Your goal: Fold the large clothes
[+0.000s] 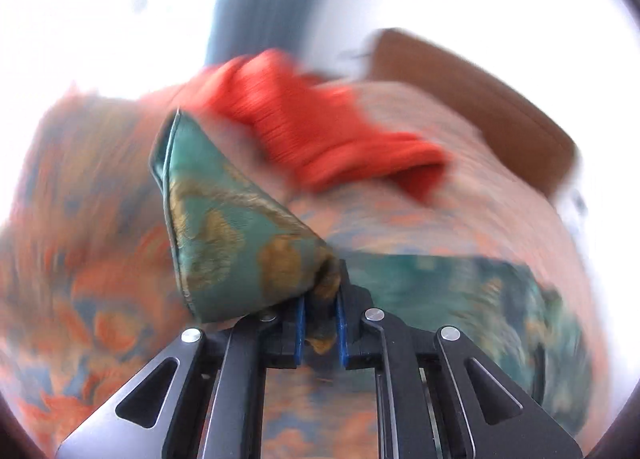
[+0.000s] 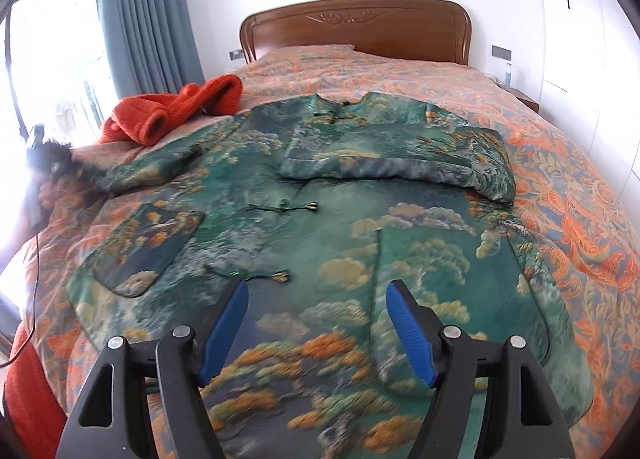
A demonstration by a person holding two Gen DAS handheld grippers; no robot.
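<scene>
Now L gripper point(image 1: 321, 323) tight on jacket point(image 2: 304, 227) cuff; R gripper point(image 2: 316, 323) wide (above hem).

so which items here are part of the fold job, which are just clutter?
In the job:
green patterned jacket
left gripper, shut on a jacket cuff
right gripper, open above the hem

Lying about:
orange knit garment
bedspread
headboard
curtain

Left gripper point(image 1: 321, 325) around seemingly sleeve-end point(image 1: 224, 227)
</scene>
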